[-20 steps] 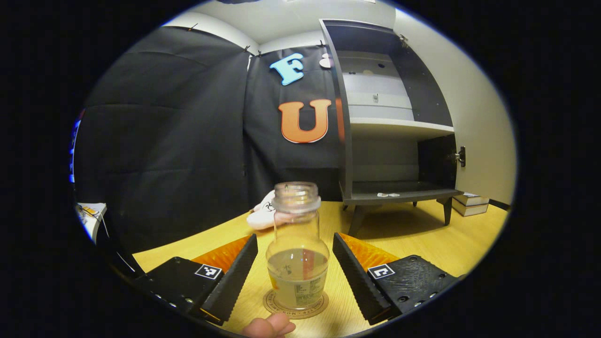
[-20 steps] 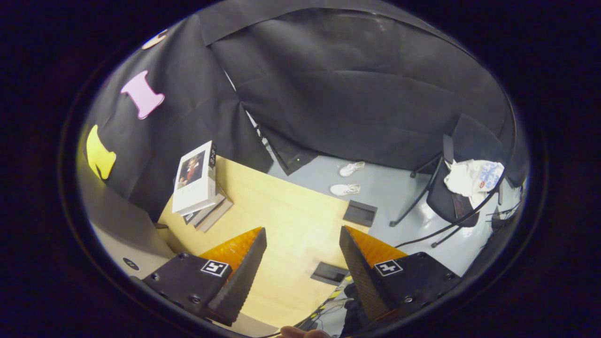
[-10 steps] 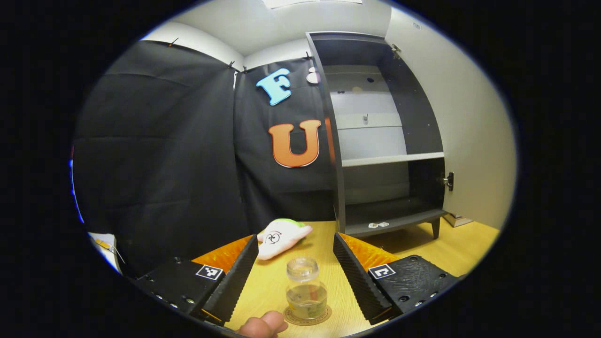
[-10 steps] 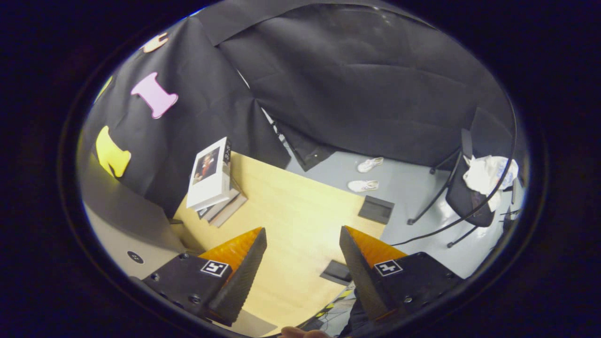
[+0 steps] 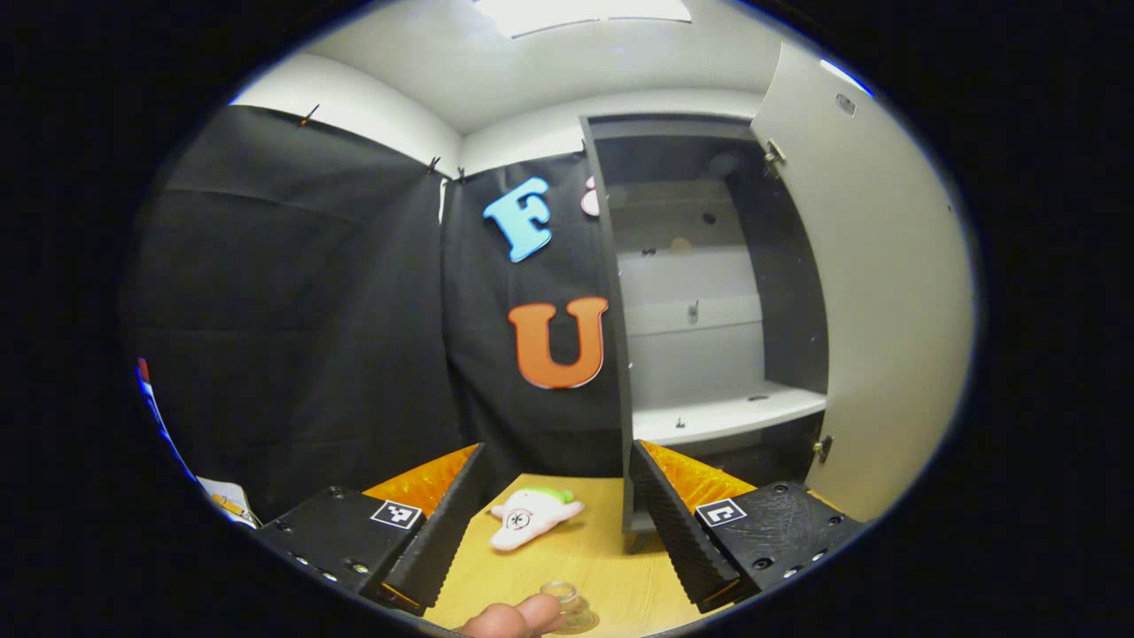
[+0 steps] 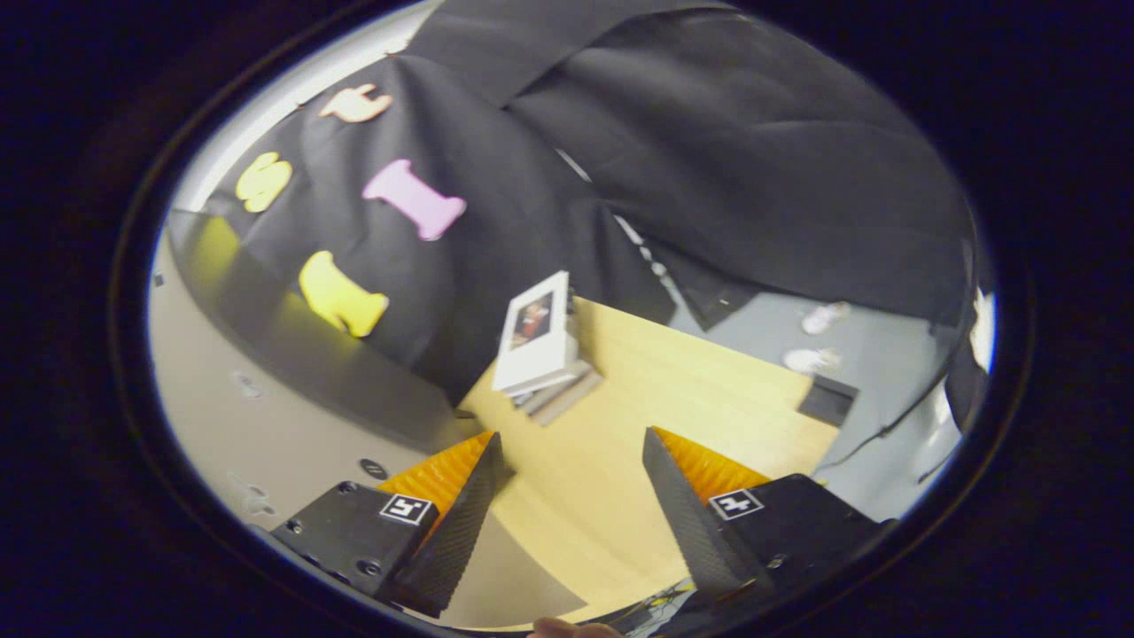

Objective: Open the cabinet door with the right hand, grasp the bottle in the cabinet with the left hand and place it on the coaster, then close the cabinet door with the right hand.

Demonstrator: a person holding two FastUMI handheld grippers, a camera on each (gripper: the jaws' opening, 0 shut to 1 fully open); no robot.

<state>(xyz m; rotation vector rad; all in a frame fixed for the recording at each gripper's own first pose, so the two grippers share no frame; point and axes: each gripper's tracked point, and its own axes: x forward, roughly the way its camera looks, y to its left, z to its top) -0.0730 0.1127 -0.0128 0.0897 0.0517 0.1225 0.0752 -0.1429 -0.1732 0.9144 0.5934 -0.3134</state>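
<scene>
The left gripper [image 5: 556, 518] has lifted and drawn back from the bottle [image 5: 561, 601] — a second ago the bottle stood between its fingers, and now it sits low and small below and beyond the fingertips, upright on the coaster [image 5: 580, 621] on the table [image 5: 585, 558]. The fingers stand released, holding nothing. So the placing step looks done. The cabinet [image 5: 700, 328] is beyond the right-hand finger, its door [image 5: 886, 292] still swung wide. The right gripper [image 6: 574, 509], fingers apart and empty, has swung toward a pale panel by its left-hand finger — likely the door, so closing seems next.
</scene>
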